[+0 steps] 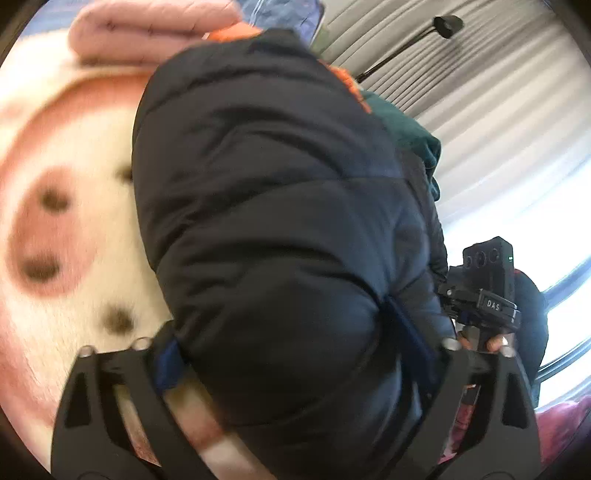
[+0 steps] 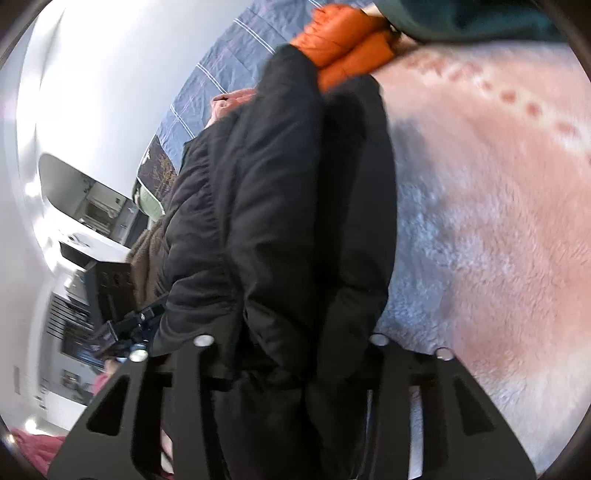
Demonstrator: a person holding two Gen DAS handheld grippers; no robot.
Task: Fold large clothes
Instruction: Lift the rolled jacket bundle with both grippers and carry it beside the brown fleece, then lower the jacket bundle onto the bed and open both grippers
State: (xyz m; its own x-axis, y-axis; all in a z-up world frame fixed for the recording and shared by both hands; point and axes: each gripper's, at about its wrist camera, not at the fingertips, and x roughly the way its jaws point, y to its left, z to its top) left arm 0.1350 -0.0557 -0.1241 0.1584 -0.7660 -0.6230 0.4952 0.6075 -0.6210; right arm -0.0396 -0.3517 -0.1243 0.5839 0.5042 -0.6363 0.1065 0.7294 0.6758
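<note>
Left gripper (image 1: 295, 373): I have its black jaws set wide around the near end of the black quilted puffer jacket (image 1: 280, 206); whether the pads press the bulk I cannot tell.
Right gripper (image 2: 291, 369): narrower, its fingers (image 2: 192, 387) pinched in against a thick fold of the same jacket, which fills the gap; I read this as a grasp.
Handling: I judge the jacket soft, springy and light for its bulk, its smooth shell likely slippery; a hold on a seam or hem should slip less than one on a puffed panel.
Appearance: dark, stitched into padded bands, bundled lengthwise, with an orange quilted lining or garment (image 2: 343, 40) showing at the far end.
Location: on a fluffy pink-and-white pig-face blanket (image 1: 62, 229), lying between both tools.
Surroundings: a folded pink quilted piece (image 1: 147, 29) lies far left; a dark green garment (image 1: 410, 129) far right.
</note>
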